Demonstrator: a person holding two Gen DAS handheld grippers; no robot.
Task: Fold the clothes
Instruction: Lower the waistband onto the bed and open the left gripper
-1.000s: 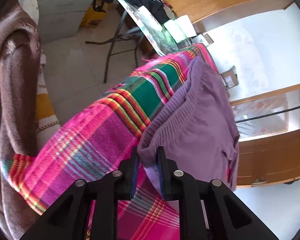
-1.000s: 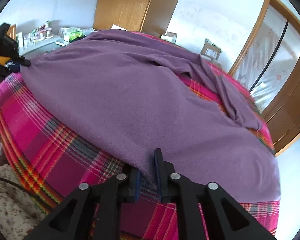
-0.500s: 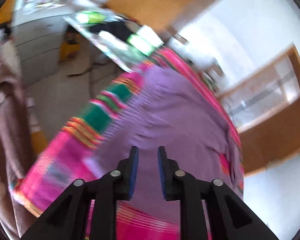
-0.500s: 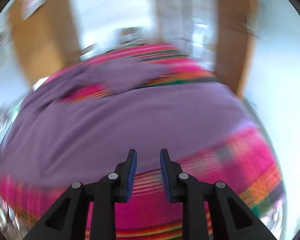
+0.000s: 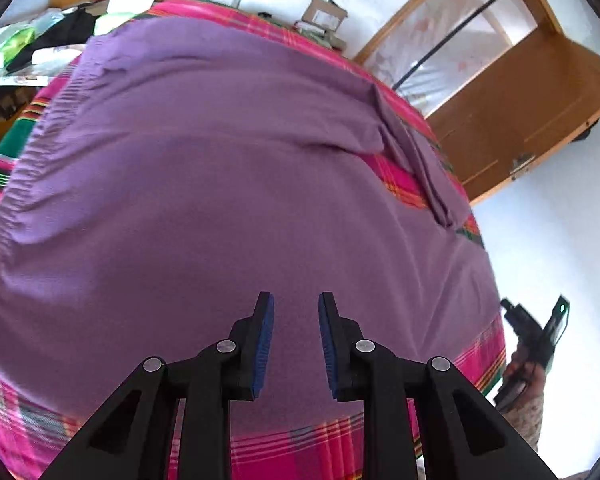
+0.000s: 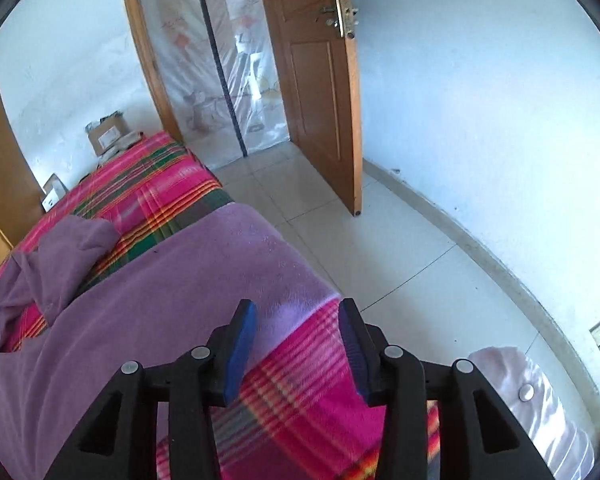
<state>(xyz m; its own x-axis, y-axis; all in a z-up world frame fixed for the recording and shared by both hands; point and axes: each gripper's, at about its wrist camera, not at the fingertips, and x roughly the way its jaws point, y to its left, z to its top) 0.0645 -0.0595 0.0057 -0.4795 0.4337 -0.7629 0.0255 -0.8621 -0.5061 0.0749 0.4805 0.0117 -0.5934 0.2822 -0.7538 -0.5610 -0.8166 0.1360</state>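
A purple garment (image 5: pixel 220 180) lies spread flat on a bed with a pink plaid cover (image 5: pixel 320 444). One sleeve (image 5: pixel 412 160) is folded along its far right side. My left gripper (image 5: pixel 292 300) hovers over the garment's near middle, open a little, with nothing between its pads. In the right wrist view the garment's corner (image 6: pixel 284 304) lies on the plaid cover (image 6: pixel 300 380) at the bed's corner. My right gripper (image 6: pixel 298 308) is above that corner; its jaws are opening and grip nothing. A hand (image 5: pixel 528 376) holding the right gripper shows at the left wrist view's right edge.
An open wooden door (image 6: pixel 324 100) and a plastic-curtained doorway (image 6: pixel 228 60) stand beyond the bed, with tiled floor (image 6: pixel 380 248) to its right. A cluttered table (image 5: pixel 40 48) and cardboard boxes (image 5: pixel 324 12) border the bed's far side. A white bundle (image 6: pixel 540 400) lies at lower right.
The left gripper let go of the garment's edge and swung over its middle. The right gripper released the hem, swung to the bed's corner, and its jaws widened.
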